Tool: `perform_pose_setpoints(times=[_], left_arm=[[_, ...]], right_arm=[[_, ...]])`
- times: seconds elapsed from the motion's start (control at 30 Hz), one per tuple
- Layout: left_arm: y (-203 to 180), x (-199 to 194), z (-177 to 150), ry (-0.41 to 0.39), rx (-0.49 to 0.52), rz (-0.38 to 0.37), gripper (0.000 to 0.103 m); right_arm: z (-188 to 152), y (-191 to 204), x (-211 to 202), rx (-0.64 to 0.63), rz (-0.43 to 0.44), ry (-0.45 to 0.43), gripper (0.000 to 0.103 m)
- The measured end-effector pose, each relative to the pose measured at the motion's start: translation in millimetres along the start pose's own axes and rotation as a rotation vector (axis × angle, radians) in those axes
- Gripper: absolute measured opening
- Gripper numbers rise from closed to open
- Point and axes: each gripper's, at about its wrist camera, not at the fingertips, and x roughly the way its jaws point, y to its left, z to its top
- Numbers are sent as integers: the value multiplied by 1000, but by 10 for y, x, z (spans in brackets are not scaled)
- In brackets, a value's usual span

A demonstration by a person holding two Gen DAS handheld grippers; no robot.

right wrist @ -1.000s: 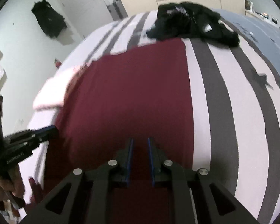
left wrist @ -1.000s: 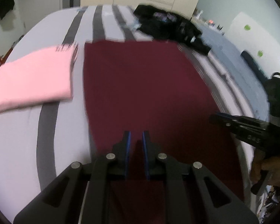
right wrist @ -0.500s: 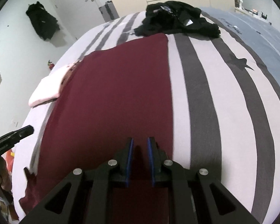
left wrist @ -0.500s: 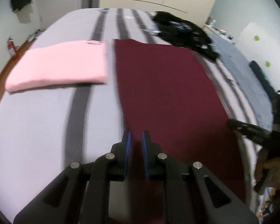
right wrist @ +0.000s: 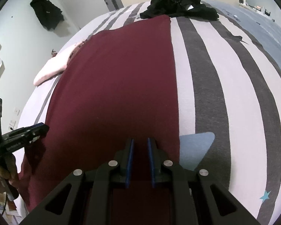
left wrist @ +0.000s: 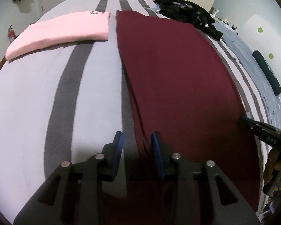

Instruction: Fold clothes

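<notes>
One maroon garment (left wrist: 178,78) lay spread flat lengthwise on the striped bed (left wrist: 37,97), its near end running under both grippers. One folded pink garment (left wrist: 63,31) sat to its left, just beside its far corner and apart from it. One heap of black clothes (left wrist: 187,18) lay at the far end of the bed, touching the maroon cloth's far right corner.

Two grippers were in view. The left gripper (left wrist: 137,146) had just been opening; its fingers (left wrist: 119,146) stood spread, straddling the maroon garment's left edge without pressing on it. The right gripper (right wrist: 140,153) had its fingers close together with a narrow gap, above the garment's right edge; whether they pinched cloth could not be told. One pale blue triangle (right wrist: 196,148) showed on the bed beside it.
</notes>
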Motion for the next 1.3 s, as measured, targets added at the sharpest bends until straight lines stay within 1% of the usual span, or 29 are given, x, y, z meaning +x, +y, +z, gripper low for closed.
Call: perform_pose_setpoints(times=[0.13,0.2,0.27,0.37,0.43,0.47,0.53,0.6,0.67,0.77,0.87,1.03,1.07,1.13,1.23,1.3], left_arm=[[140,-239,-57,-44,-46,51,30],[162,-375,-80,-58,-51,57,30],[98,-476,-119,-71,-37,27,30],[-79,-608,-181,-75,3,-38,27],[-223,-611,-251,-67,39,-69,20],[-299,-553,-261,-53,53,-80,11],[-420,-384,-261,-19,69,-93,0],[-418,-244,-340,8,73,-81,0],[-348,-110,-410,25,72,-45,0],[-207,-42,-470,20,52,-61,0],[-183,-100,-473,4,52,-74,0],[-123,-366,-564,-61,1,-79,0],[-107,-378,-610,-62,-10,-71,0],[-73,-348,-730,-50,-24,-20,0],[37,-288,-923,-29,-73,57,0],[62,-317,-1038,-45,-83,98,0]], right_arm=[[-18,0,-77,13,-18,-3,14],[-40,0,-134,19,-30,-5,14],[-66,11,-207,31,-30,-8,14],[-134,112,-338,32,-13,-19,14],[-233,230,-416,12,-6,-19,14],[-288,277,-439,12,-3,-16,14],[-431,351,-470,19,-4,-5,14],[-567,397,-467,25,-25,8,14],[-698,401,-472,46,-48,17,14],[-875,382,-485,66,-73,29,14],[-999,396,-537,65,-79,28,15],[-1169,366,-686,48,-61,16,14],[-1216,337,-714,46,-59,14,14],[-1306,260,-744,48,-52,17,14],[-1481,130,-823,27,-24,17,14],[-1574,68,-863,2,-5,20,14]])
